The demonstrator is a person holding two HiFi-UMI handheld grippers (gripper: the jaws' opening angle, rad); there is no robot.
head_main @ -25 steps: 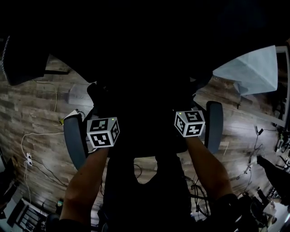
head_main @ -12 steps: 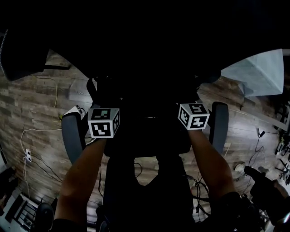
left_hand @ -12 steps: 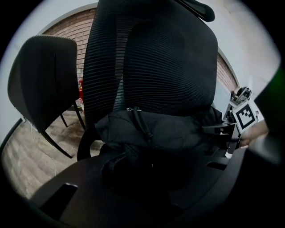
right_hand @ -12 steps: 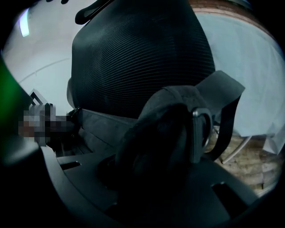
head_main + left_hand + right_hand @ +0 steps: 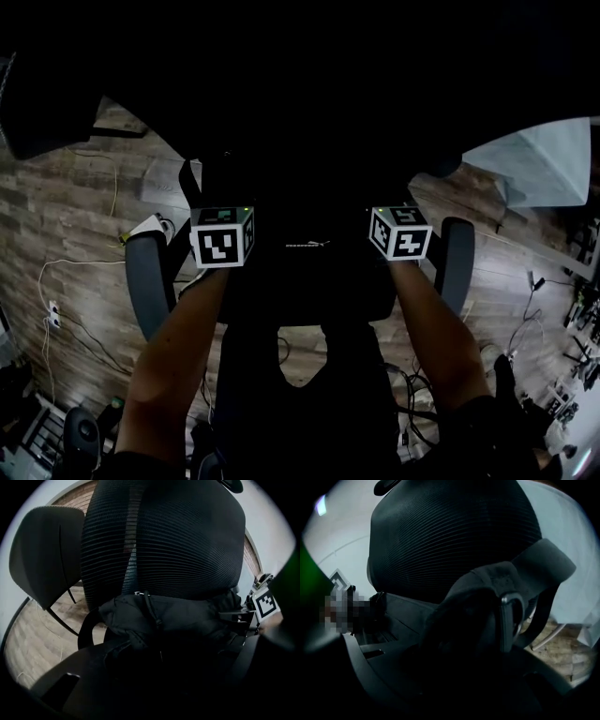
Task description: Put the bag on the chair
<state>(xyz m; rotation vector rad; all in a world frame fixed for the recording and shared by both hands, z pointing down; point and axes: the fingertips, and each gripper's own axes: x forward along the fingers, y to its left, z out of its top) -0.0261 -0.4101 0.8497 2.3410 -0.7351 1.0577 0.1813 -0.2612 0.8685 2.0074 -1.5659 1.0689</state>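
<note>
The two forearms [image 5: 178, 366] are seen nearest, stretched forward and down, each ending in a marker cube. The left hand-held gripper [image 5: 222, 234] and the right hand-held gripper [image 5: 398, 232] are held side by side and pointed steeply downward. The jaws of both have just been opening and are set a little apart. Dark fabric lies between each pair, but whether the pads press on it cannot be made out in the gloom.

Straight ahead of both, the black bag [image 5: 178, 616] is laid across the seat of the office chair [image 5: 178, 541], its far side leaned against the mesh backrest [image 5: 440, 541]. A strap with a metal ring [image 5: 512, 603] is seen just ahead and to the right of the right hand-held gripper. One grey armrest [image 5: 150, 281] is found outside the left hand-held gripper, the other armrest [image 5: 457, 262] outside the right. Further off, left of the left hand-held gripper, another chair back [image 5: 44, 550] is seen above the wooden floor [image 5: 66, 206].

The task is judged nearly done, since the bag is already borne by the seat. What is left is for the fabric to be let go fully and both hand-held grippers to be drawn clear.
</note>
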